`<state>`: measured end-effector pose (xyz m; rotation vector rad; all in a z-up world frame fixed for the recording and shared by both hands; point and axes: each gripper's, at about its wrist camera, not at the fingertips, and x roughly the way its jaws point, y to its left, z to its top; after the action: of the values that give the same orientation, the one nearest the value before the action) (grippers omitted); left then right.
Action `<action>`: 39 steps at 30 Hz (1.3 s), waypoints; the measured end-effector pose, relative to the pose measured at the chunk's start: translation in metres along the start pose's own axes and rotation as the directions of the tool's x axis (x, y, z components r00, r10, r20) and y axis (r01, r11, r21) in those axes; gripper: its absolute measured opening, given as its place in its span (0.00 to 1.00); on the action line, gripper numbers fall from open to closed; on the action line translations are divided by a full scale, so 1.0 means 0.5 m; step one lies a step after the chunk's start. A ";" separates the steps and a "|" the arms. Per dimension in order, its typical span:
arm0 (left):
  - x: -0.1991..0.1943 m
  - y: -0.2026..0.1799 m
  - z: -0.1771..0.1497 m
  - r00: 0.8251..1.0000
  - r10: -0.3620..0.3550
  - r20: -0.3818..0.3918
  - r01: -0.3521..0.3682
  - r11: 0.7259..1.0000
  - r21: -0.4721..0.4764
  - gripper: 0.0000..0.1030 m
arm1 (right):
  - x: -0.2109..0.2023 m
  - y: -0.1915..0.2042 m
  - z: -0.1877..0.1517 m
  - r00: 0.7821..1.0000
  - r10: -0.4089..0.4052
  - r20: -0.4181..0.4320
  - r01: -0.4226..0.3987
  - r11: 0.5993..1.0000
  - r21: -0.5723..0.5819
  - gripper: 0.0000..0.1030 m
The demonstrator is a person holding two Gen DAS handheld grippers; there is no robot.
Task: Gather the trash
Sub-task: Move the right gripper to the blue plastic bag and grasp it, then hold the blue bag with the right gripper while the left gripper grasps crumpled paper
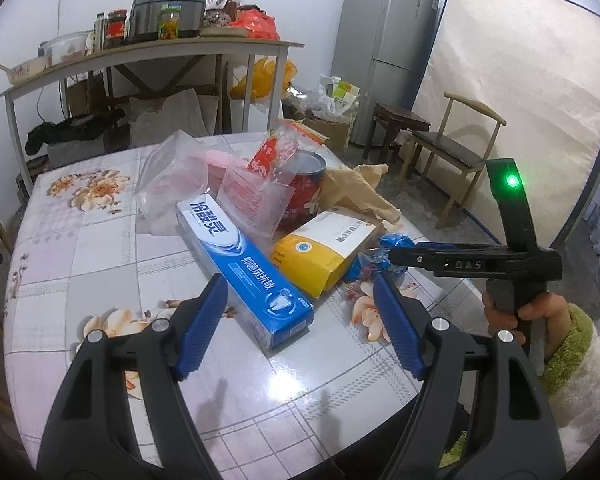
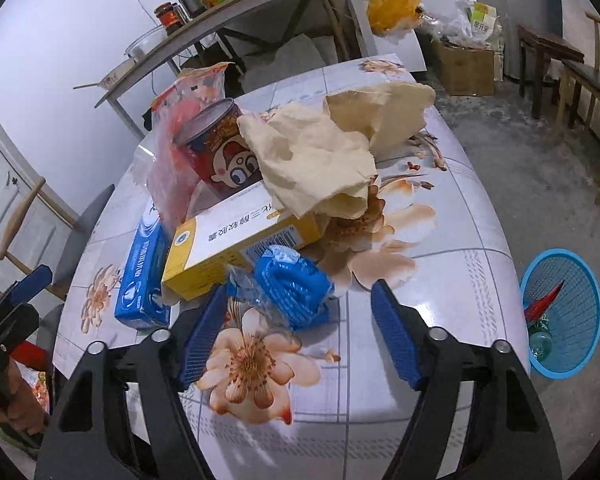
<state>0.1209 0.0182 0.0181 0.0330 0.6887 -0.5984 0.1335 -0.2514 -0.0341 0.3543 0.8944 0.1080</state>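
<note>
Trash is piled on a floral table [image 1: 100,272]: a blue toothpaste box [image 1: 252,272], a yellow box [image 1: 324,252], a red can [image 1: 306,188], crumpled beige paper [image 1: 360,192] and clear plastic bags [image 1: 172,184]. My left gripper [image 1: 300,320] is open, and the toothpaste box's near end lies between its fingers, untouched. My right gripper [image 2: 300,324] is open around a crumpled blue wrapper [image 2: 296,288], with its pads apart from it. In the left wrist view, the right gripper [image 1: 392,258] reaches in from the right to the wrapper [image 1: 380,256].
A blue mesh basket [image 2: 564,312] with some trash stands on the floor right of the table [image 2: 440,300]. Behind are a side table [image 1: 140,56] with jars and a cooker, a fridge [image 1: 384,52], a wooden chair [image 1: 452,152], a stool [image 1: 400,120] and a leaning mattress [image 1: 520,100].
</note>
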 end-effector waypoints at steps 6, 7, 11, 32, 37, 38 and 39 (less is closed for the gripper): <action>0.024 -0.006 0.014 1.000 0.000 -0.016 0.000 1.000 0.018 0.69 | 0.024 -0.014 0.011 0.999 0.024 -0.032 -0.024 1.000 0.014 0.44; 0.029 -0.006 0.016 1.000 0.002 -0.020 -0.001 1.000 0.019 0.69 | 0.029 -0.016 0.012 0.999 0.033 -0.038 -0.033 0.999 0.017 0.40; 0.046 -0.011 0.028 1.000 -0.001 -0.030 0.002 1.000 0.014 0.69 | 0.029 -0.020 0.008 0.997 0.062 -0.044 -0.061 0.998 0.028 0.32; 0.235 -0.166 0.172 0.999 -0.012 -0.045 0.021 0.980 0.198 0.59 | -0.045 -0.088 -0.038 0.996 0.082 -0.034 -0.077 0.989 0.127 0.23; 0.309 -0.211 0.192 0.994 0.068 -0.085 -0.039 0.952 0.305 0.58 | -0.047 -0.101 -0.041 0.995 0.091 -0.030 -0.086 0.985 0.147 0.23; 0.322 -0.216 0.191 0.992 0.081 -0.099 -0.046 0.948 0.315 0.58 | -0.046 -0.102 -0.041 0.995 0.092 -0.029 -0.087 0.985 0.147 0.23; 0.339 -0.222 0.194 0.989 0.091 -0.117 -0.048 0.944 0.328 0.56 | -0.046 -0.102 -0.041 0.995 0.093 -0.029 -0.088 0.985 0.146 0.23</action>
<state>0.2228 -0.1820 0.0088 0.4052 0.7064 -0.6401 0.1003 -0.2995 -0.0464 0.5296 0.9239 0.1336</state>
